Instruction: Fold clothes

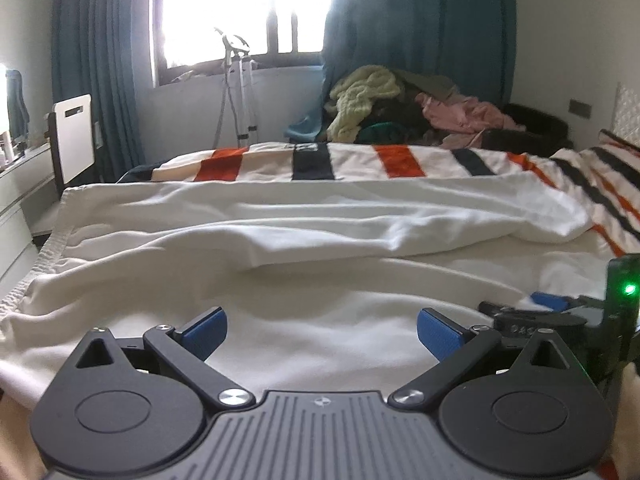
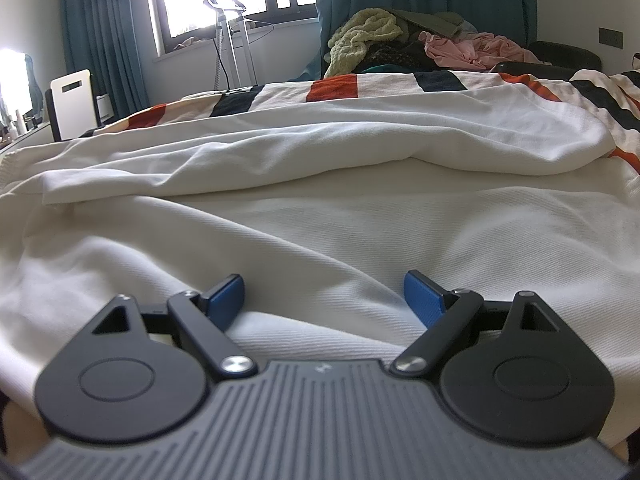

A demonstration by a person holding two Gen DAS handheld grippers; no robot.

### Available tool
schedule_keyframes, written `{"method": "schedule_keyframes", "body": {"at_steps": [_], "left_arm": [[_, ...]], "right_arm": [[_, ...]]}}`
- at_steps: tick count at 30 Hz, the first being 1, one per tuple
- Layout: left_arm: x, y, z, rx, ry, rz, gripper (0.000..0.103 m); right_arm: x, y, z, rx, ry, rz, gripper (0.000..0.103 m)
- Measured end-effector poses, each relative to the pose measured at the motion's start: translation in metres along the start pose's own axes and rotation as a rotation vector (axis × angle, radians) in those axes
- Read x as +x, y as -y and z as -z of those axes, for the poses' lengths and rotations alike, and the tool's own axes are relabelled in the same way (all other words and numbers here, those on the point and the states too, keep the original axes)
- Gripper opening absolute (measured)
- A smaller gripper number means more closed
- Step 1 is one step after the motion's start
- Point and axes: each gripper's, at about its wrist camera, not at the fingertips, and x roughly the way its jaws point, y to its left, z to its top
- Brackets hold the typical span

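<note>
Left wrist view: left gripper [image 1: 322,330] spread wide, empty, low over the white garment [image 1: 304,216]. Right gripper [image 2: 324,300] likewise spread and empty over the same cloth, which lies rumpled across the striped blanket [image 1: 396,160]. Closing here risks pinching several layers, or blanket too, dragging wrinkles into the fold.

Bed w/ striped blanket [image 1: 396,162] (orange, black, cream); white garment [image 2: 320,216] spread on top, rumpled.

White garment [image 2: 320,216]; blanket [image 1: 312,162] orange, black stripes; curtains [image 1: 420,20] seemingly teal.
</note>
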Motion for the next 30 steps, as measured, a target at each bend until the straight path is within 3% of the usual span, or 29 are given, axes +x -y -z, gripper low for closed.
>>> {"method": "schedule_keyframes", "body": {"at_steps": [4, 9, 11, 16, 19, 20, 24, 30], "left_arm": [[0.006, -0.005, -0.003, -0.041, -0.030, 0.000, 0.102], [0.021, -0.011, 0.004, -0.071, -0.140, -0.015, 0.102], [0.028, -0.017, 0.005, -0.117, -0.186, 0.001, 0.103], [0.036, -0.039, 0.005, -0.238, -0.215, 0.000, 0.103], [0.040, -0.057, 0.006, -0.325, -0.235, 0.006, 0.103], [0.040, -0.065, 0.006, -0.360, -0.234, -0.001, 0.103], [0.033, -0.099, 0.004, -0.492, -0.210, -0.034, 0.103], [0.015, -0.146, 0.000, -0.594, -0.170, -0.121, 0.103]], "right_arm": [[0.000, 0.000, 0.000, 0.000, 0.000, 0.000, 0.088], [0.000, 0.000, 0.000, 0.000, 0.001, 0.000, 0.088], [0.000, 0.000, 0.000, 0.002, 0.003, -0.001, 0.088], [0.001, 0.001, 0.001, 0.008, 0.013, -0.009, 0.090], [0.005, 0.001, -0.002, 0.003, -0.012, -0.026, 0.097], [0.007, 0.000, -0.002, -0.004, -0.022, -0.035, 0.103], [0.013, -0.003, -0.004, -0.025, -0.047, -0.033, 0.103], [0.008, 0.005, -0.009, 0.009, -0.060, -0.069, 0.103]]}}
